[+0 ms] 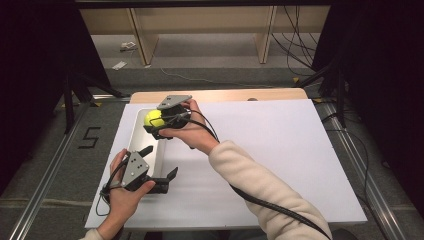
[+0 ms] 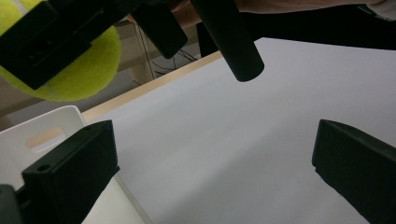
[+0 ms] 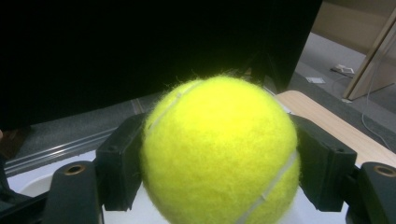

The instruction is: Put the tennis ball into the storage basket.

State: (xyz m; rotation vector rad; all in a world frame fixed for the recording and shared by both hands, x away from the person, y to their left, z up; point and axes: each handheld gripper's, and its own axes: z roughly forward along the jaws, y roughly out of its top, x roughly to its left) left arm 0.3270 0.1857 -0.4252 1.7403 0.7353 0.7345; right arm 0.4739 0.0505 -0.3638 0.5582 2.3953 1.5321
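The right gripper [image 1: 161, 123] is closed on a fuzzy yellow-green felt tennis ball [image 3: 219, 154], its two black jaws pressed against the ball's opposite sides at about its widest girth, so the ball sits squarely between them and bulges out ahead of the jaw tips. It hangs just above the far end of a shallow white plastic tray [image 1: 135, 135], which lies below and slightly behind the gripper on a matte white board [image 1: 280, 150]. The ball looks light and springy: the nap should give good friction against the hard jaw faces, but a round, elastic body can squirt out if pinched off-centre, so a hold across the middle is the safe one. It is not fragile and would likely bounce if let go from any height. The left gripper [image 1: 161, 168] is wide open and holds nothing, its jaws just beside the tray's near edge.
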